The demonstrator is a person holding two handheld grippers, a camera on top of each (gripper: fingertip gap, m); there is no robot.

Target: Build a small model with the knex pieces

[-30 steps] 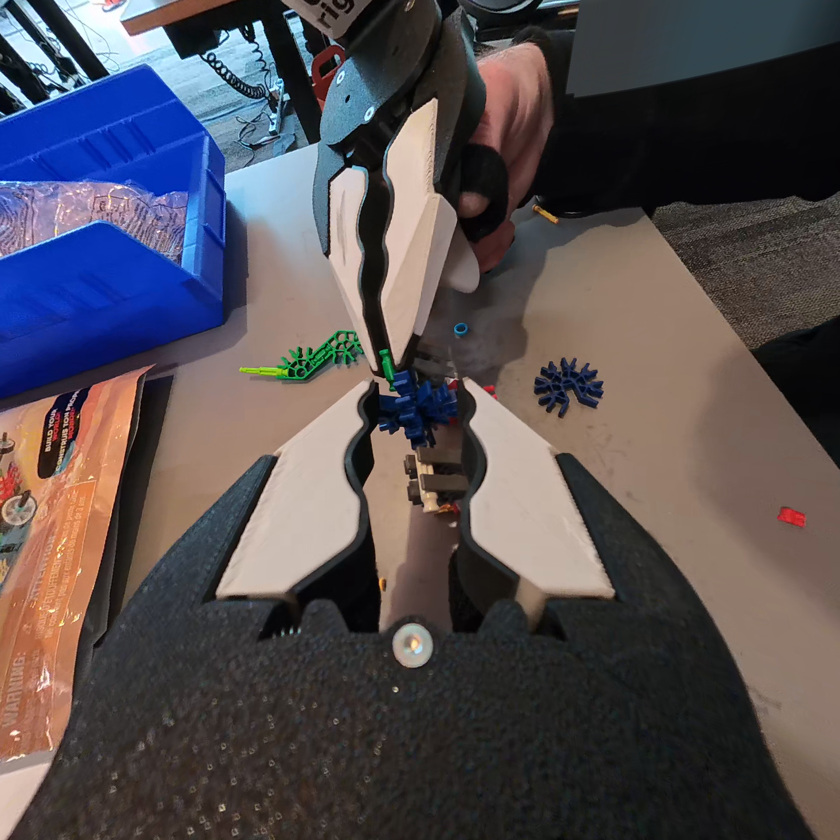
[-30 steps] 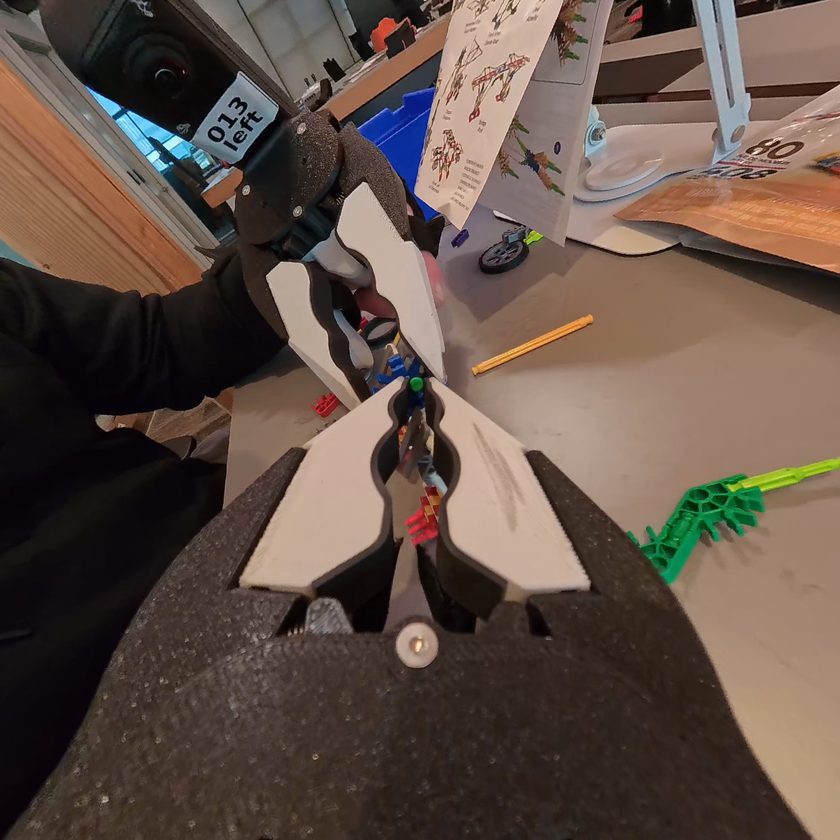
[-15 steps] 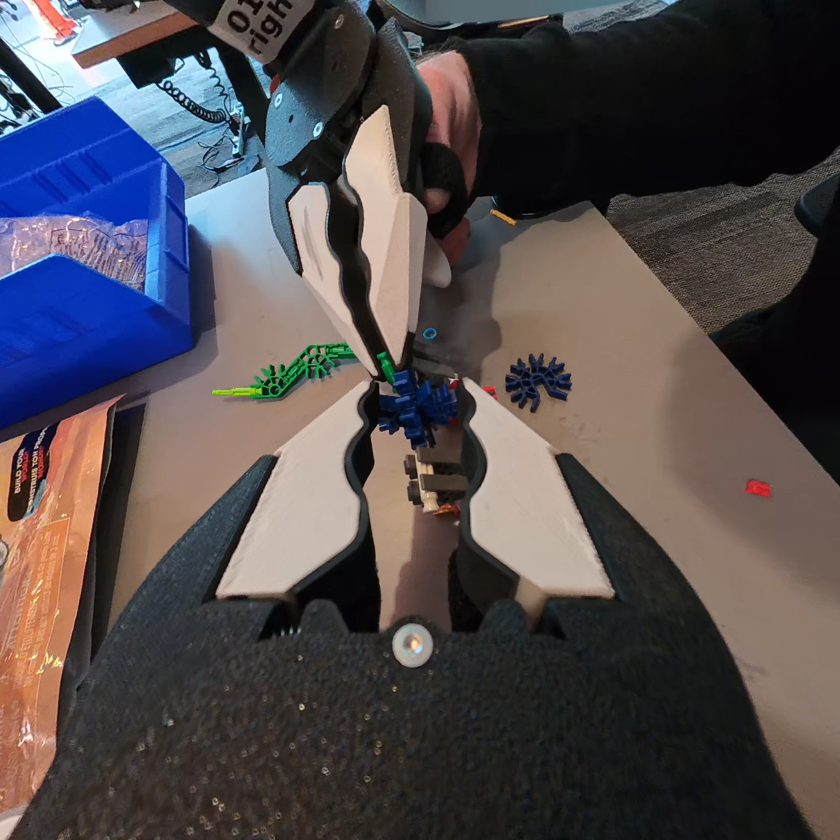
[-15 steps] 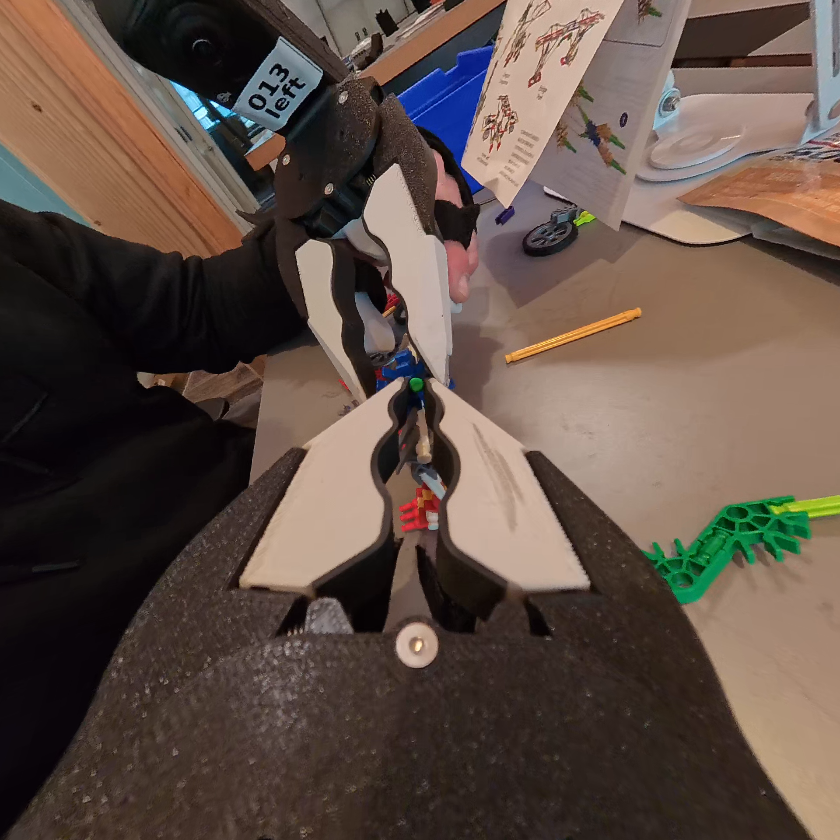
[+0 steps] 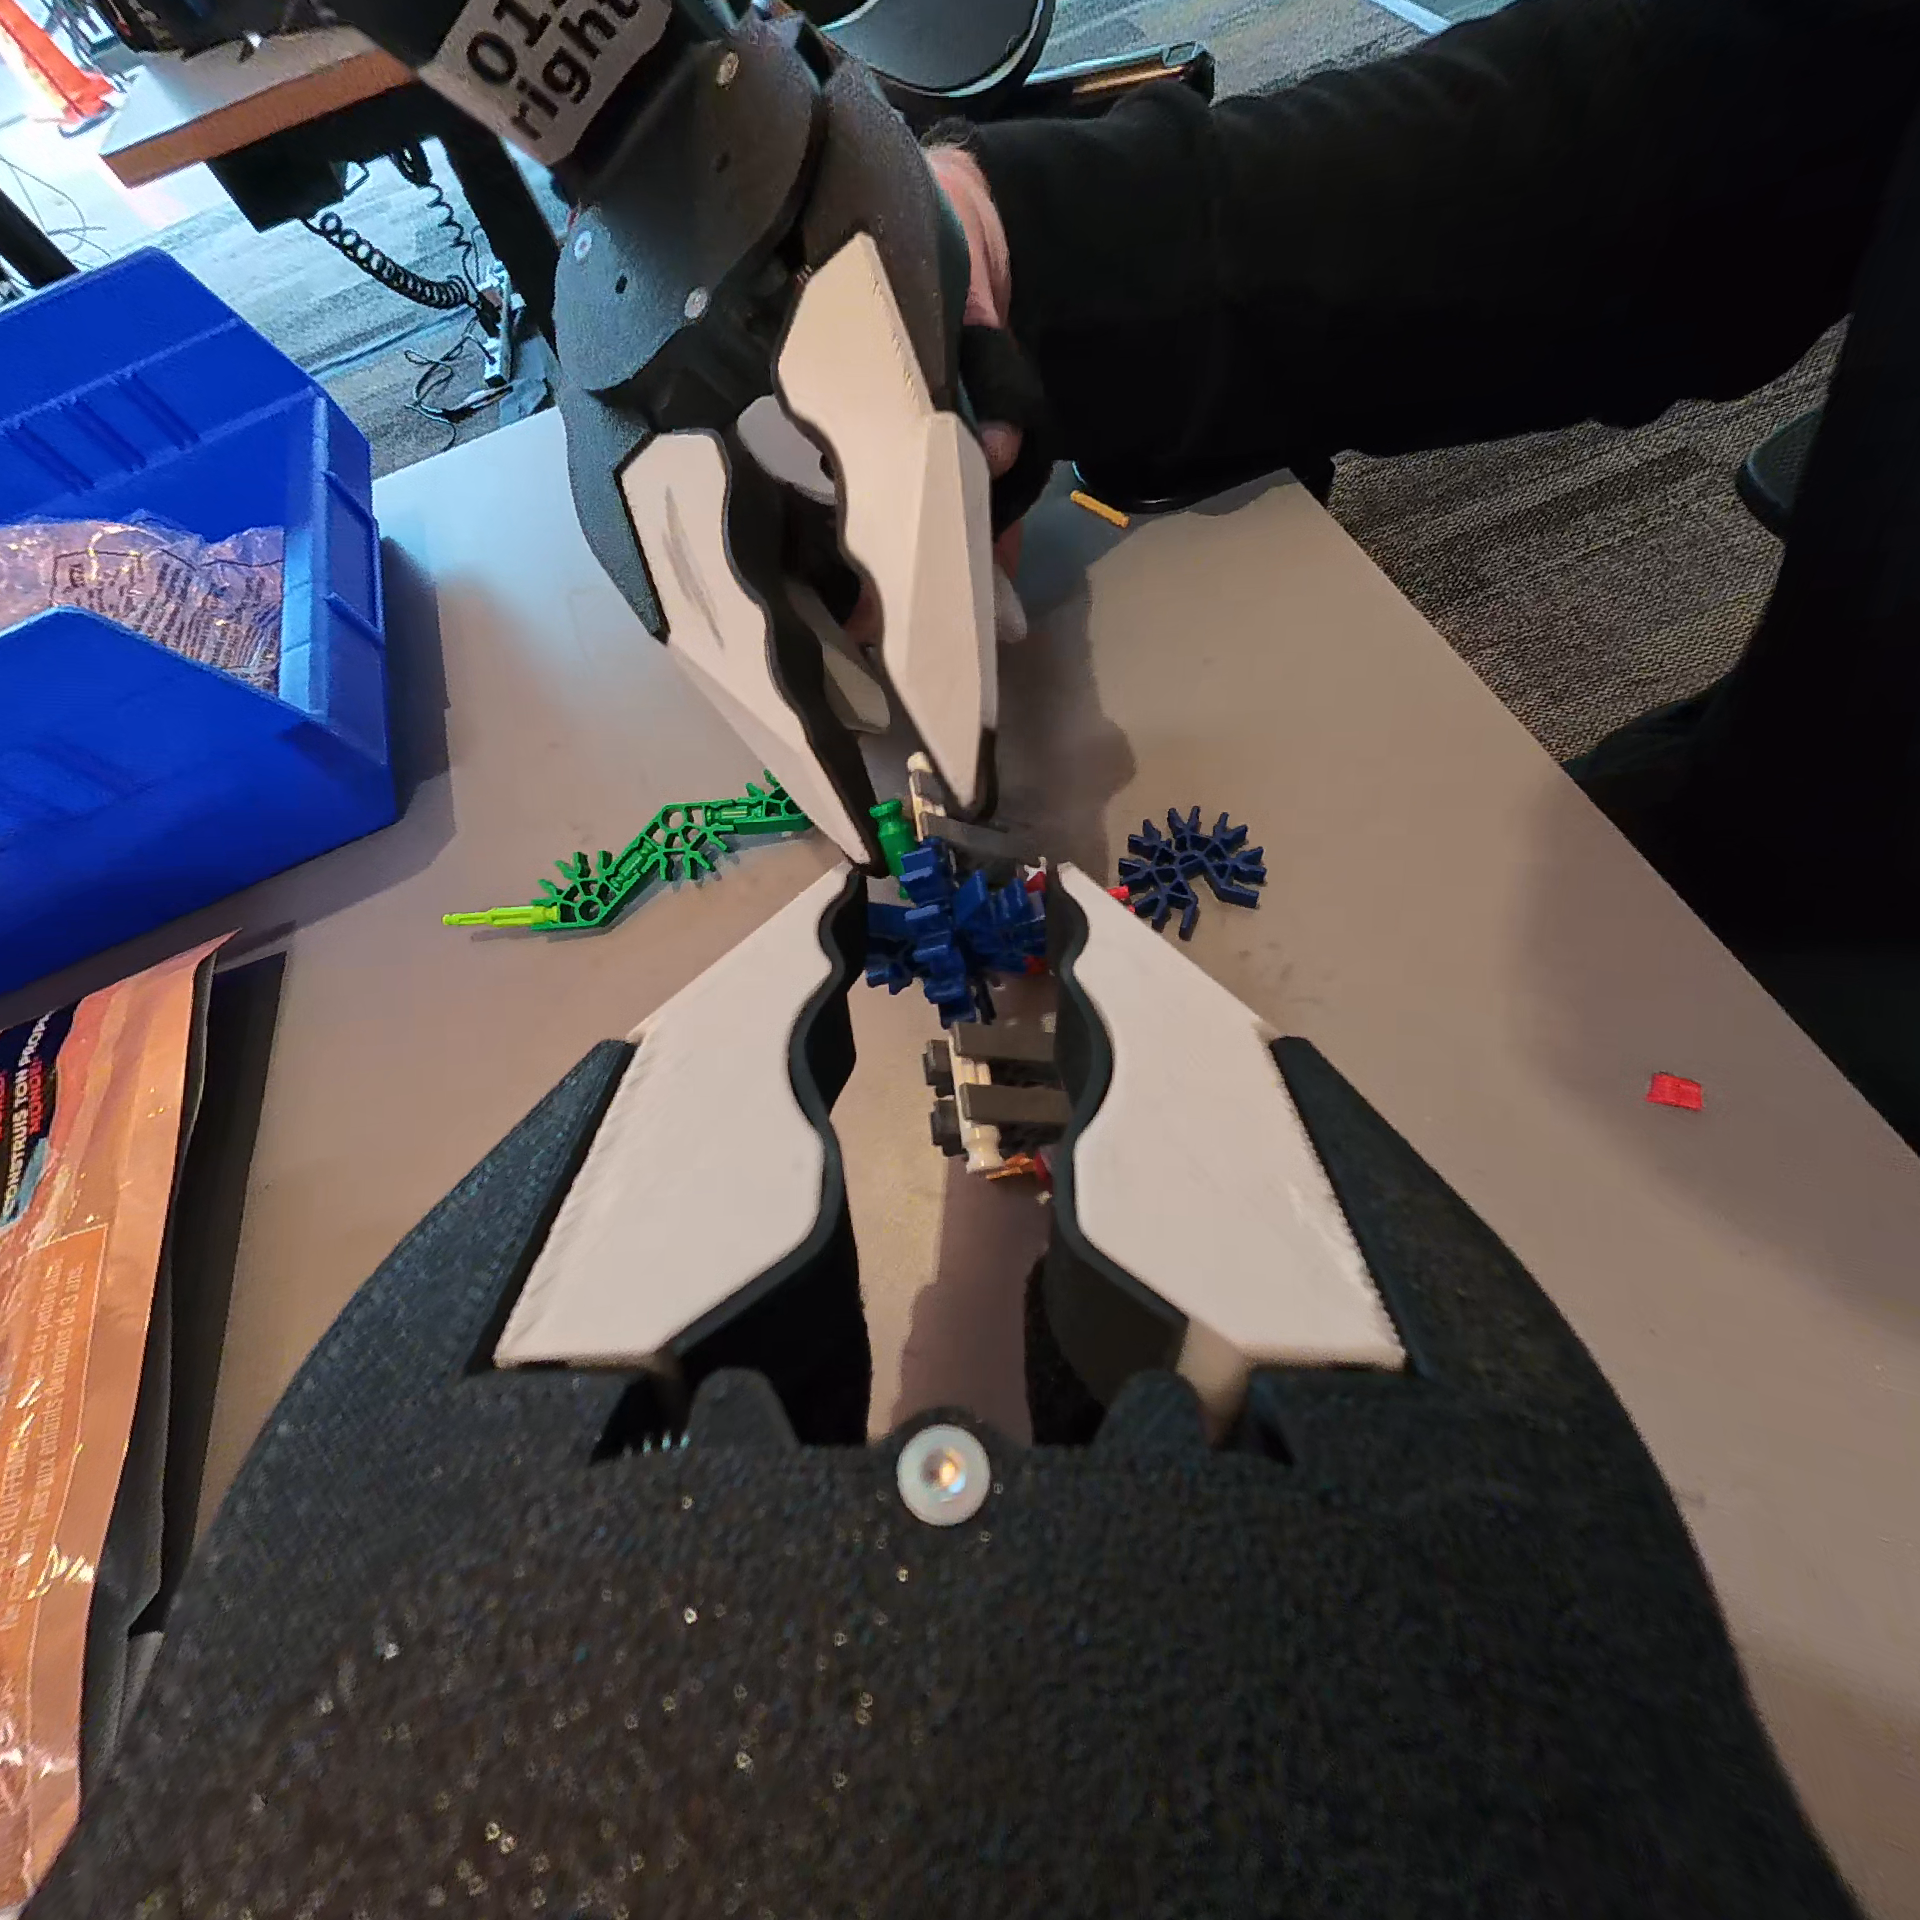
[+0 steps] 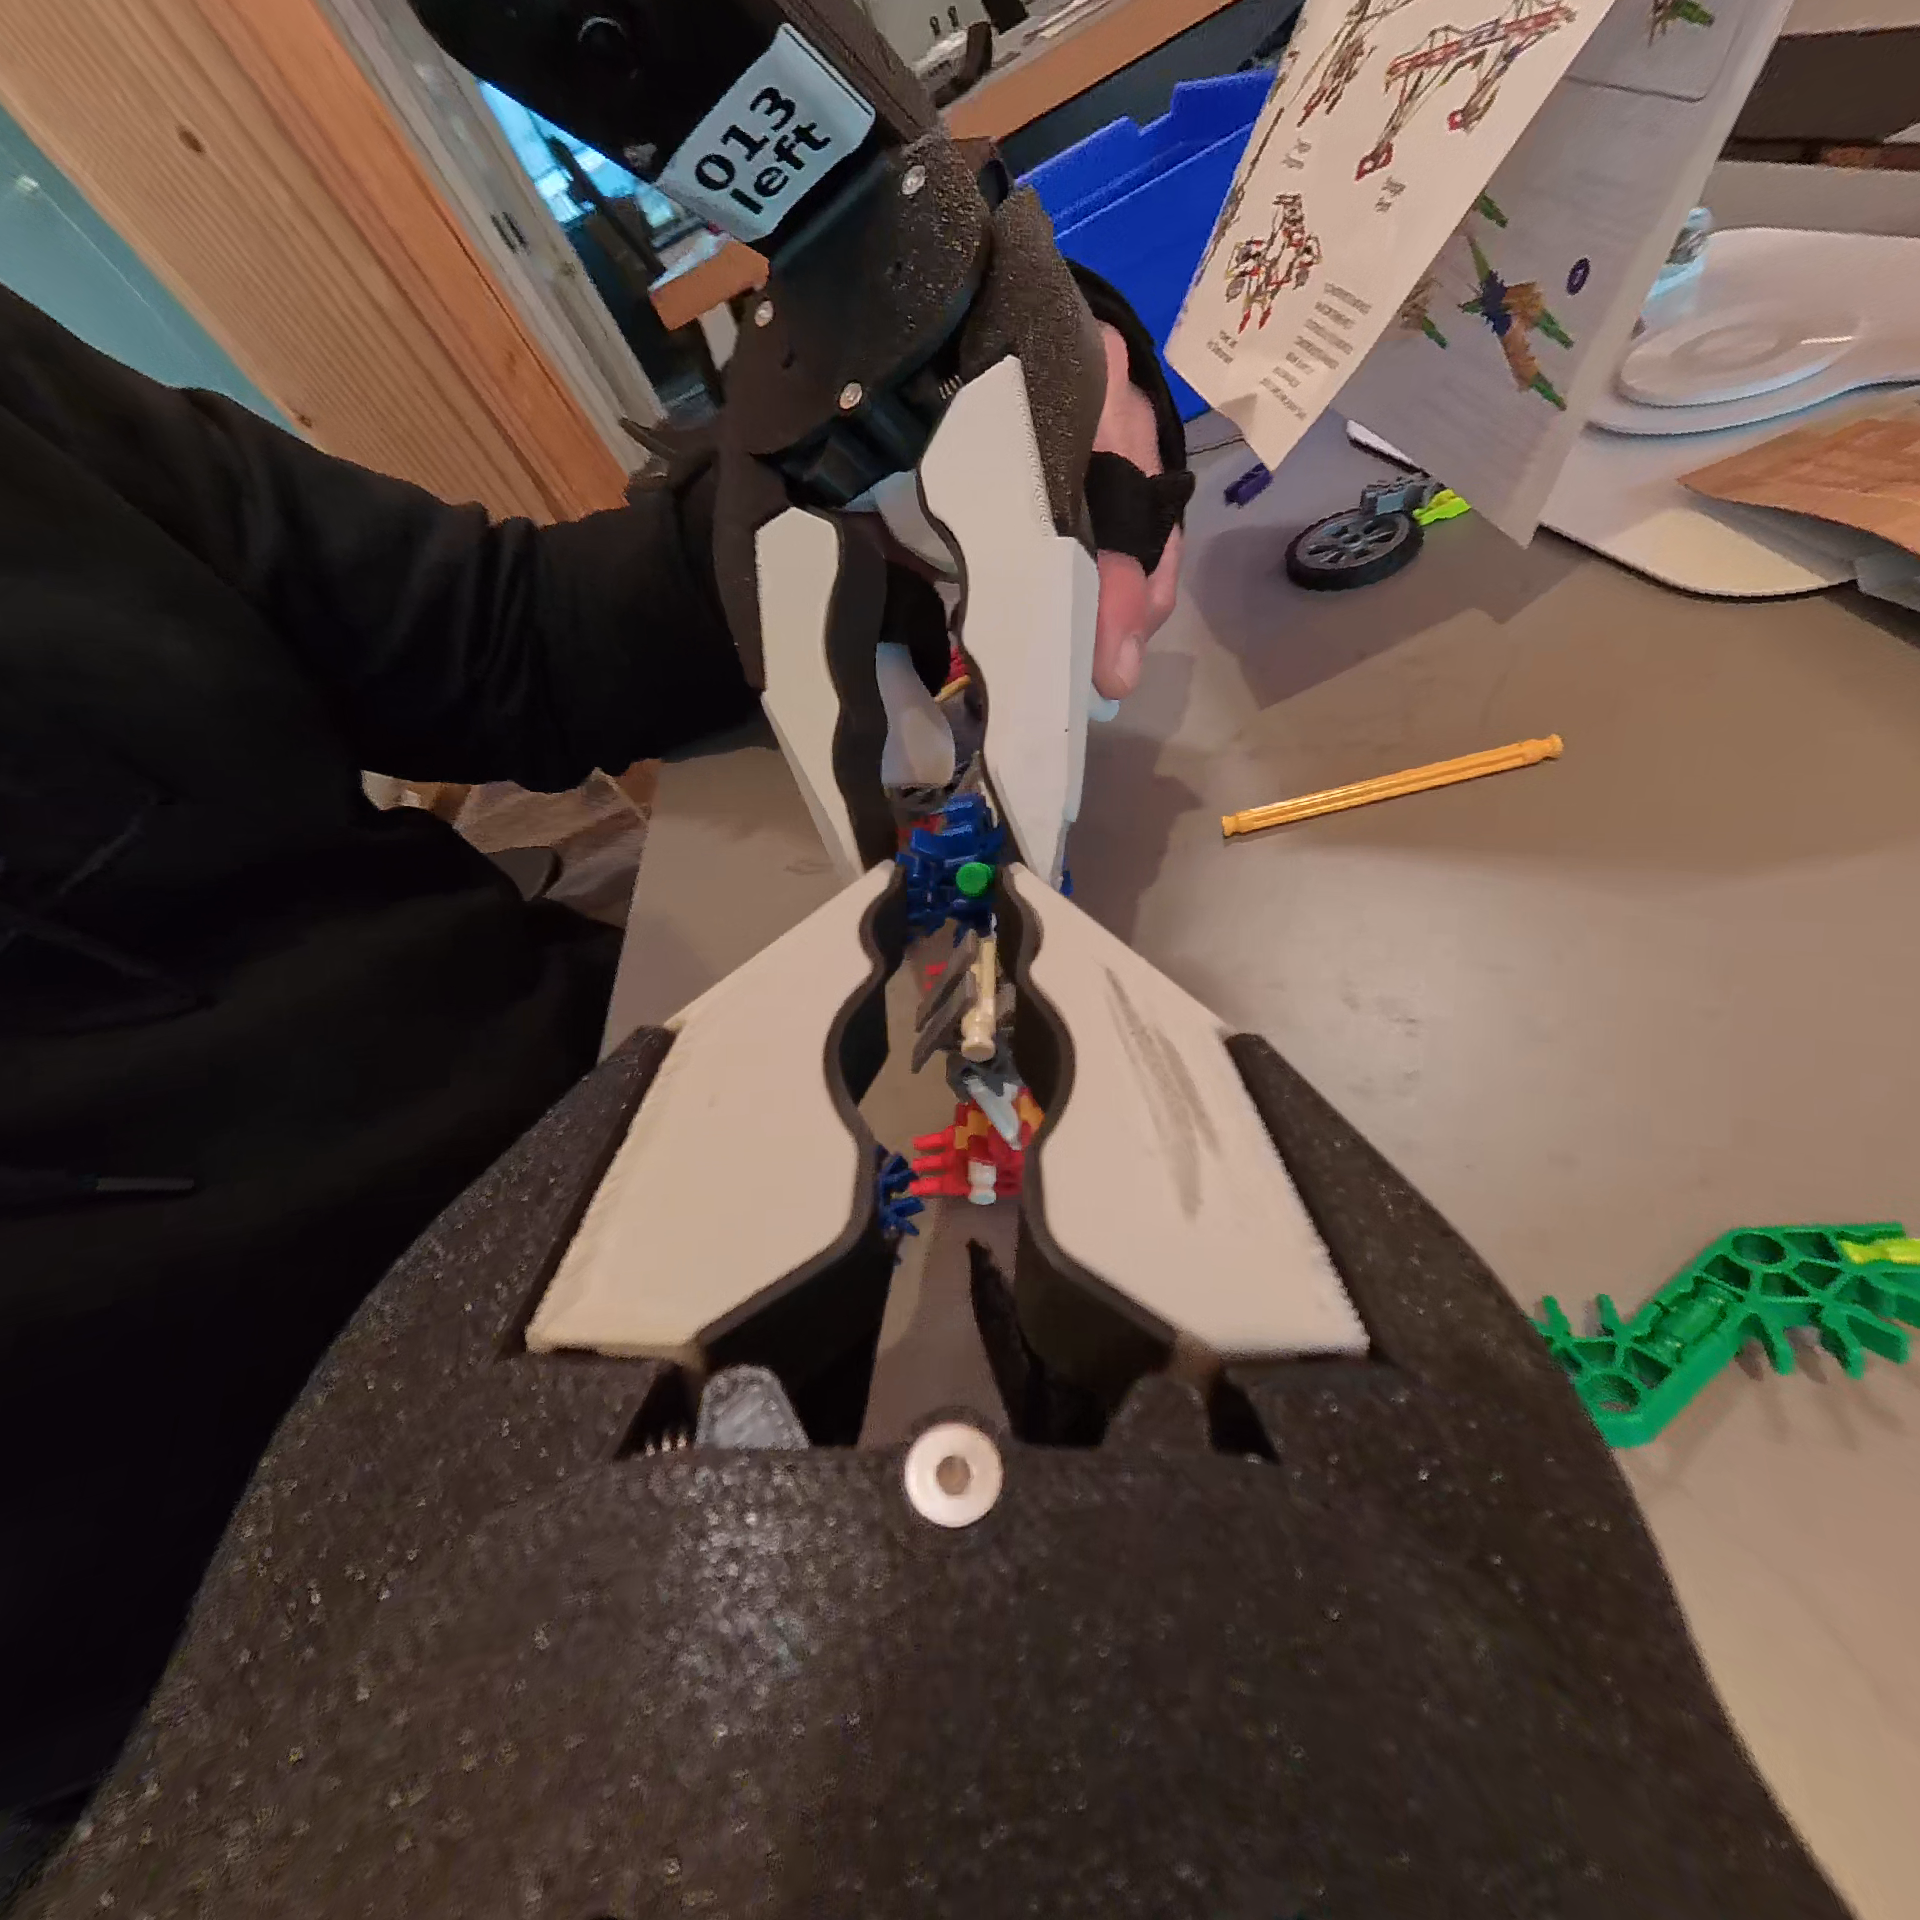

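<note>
My left gripper (image 5: pixel 951 899) is closed part-way, fingers pressing both flanks of a blue snowflake connector cluster (image 5: pixel 951 935). That cluster caps a small toy assembly of grey blocks and a cream rod (image 5: pixel 1003 1091), which runs back between my fingers toward the palm. I judge the grip is at the cluster because it is the widest, firmest part, which leaves the top free.

My right gripper (image 6: pixel 951 883) meets it tip to tip from 12 o'clock in the left wrist view. Its jaws are nearly together around a short green rod (image 6: pixel 974 879), whose end sits against the blue cluster. Whether the rod is seated in a socket I cannot tell. In the right wrist view, red and orange pieces (image 6: pixel 977 1148) of the same assembly show between the fingers.

Loose on the grey table (image 5: pixel 1403 831), as the left wrist view shows it:
- 1 green connector chain (image 5: pixel 665 857) at 10 o'clock of the grip, near.
- 1 flat blue snowflake connector (image 5: pixel 1192 871) at 2 o'clock, just beside.
- 1 small red piece (image 5: pixel 1675 1091) at 3 o'clock, well apart.

The right wrist view adds 1 yellow rod (image 6: pixel 1392 784) and 1 grey wheel (image 6: pixel 1351 545).

Containers: 1 blue bin (image 5: pixel 156 665) at 10 o'clock holds crumpled clear plastic bags (image 5: pixel 135 592); nothing else visible inside. An orange printed pouch (image 5: pixel 73 1299) lies flat at 8 o'clock, contents hidden.
</note>
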